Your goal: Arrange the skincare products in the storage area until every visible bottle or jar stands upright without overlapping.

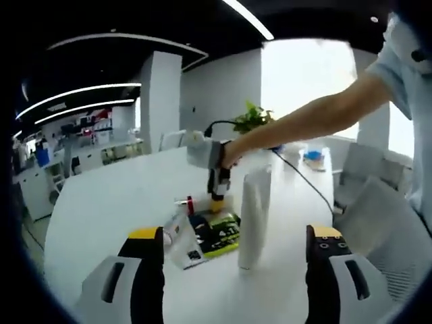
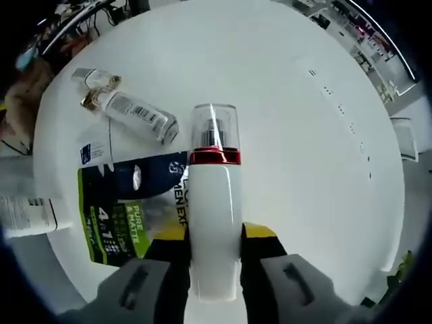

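My right gripper (image 2: 214,233) is shut on a white bottle (image 2: 214,223) with a red band and a clear cap, held above the white table (image 2: 304,121). Below it lies a green and black packet (image 2: 111,219). Past the packet, a long clear tube (image 2: 131,113) and a smaller one (image 2: 94,77) lie flat. In the left gripper view a tall white bottle (image 1: 255,212) stands upright beside the packet (image 1: 217,233), and a clear tube (image 1: 177,236) lies on its side. A person's hand holds the right gripper (image 1: 217,192) over the packet. My left gripper (image 1: 234,260) is open, short of the tall bottle.
The round white table (image 1: 101,202) has bare room on its left and far side. A potted plant (image 1: 253,118) and small items stand at the far edge. Chairs (image 1: 378,202) stand to the right. A black cable (image 1: 307,179) runs across the tabletop.
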Demonstrator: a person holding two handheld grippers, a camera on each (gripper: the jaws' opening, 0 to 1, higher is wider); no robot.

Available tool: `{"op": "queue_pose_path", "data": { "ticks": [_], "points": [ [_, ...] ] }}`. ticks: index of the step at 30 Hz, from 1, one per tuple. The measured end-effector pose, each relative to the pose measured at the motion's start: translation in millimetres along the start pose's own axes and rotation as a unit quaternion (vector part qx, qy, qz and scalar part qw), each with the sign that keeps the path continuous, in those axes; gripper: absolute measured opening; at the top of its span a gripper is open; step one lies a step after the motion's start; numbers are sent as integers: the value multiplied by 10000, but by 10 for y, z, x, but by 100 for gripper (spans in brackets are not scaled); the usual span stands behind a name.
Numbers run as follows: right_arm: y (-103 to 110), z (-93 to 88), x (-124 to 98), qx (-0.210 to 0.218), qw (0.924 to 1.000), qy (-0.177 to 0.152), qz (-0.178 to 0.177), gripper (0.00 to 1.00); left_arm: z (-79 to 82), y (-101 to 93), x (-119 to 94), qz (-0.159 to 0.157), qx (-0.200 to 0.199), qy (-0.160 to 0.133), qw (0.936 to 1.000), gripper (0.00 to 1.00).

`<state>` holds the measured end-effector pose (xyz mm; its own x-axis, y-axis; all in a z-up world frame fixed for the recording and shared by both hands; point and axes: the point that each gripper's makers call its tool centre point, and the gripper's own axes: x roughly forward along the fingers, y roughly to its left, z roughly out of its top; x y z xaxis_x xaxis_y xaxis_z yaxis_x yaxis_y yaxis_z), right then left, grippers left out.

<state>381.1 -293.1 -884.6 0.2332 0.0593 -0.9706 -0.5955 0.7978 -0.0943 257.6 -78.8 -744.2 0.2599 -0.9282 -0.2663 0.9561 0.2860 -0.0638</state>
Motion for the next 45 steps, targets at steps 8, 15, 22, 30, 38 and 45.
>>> {"op": "queue_pose_path", "data": {
  "ticks": [8, 15, 22, 30, 38, 45],
  "points": [
    [-8, 7, -12, -38, 9992, -196, -335, 26, 69, -57, -8, 72, 270, 162, 9995, 96],
    [0, 15, -37, -217, 9969, -416, -629, 25, 84, -154, -114, 171, 392, 188, 9989, 97],
    [67, 25, -73, -500, 9953, -480, -672, 25, 36, -208, -169, 159, 290, 175, 9993, 97],
    [148, 129, -313, -458, 9900, -1115, -739, 24, -30, -190, -159, 217, 195, 226, 9993, 97],
    [316, 103, -440, 444, 9791, -1958, -314, 24, -40, -225, -140, 166, 211, 240, 9993, 96],
    [512, 126, -611, 2075, 9255, -3109, 610, 24, -17, -219, -143, 160, 134, 155, 9997, 96]
  ]
}}
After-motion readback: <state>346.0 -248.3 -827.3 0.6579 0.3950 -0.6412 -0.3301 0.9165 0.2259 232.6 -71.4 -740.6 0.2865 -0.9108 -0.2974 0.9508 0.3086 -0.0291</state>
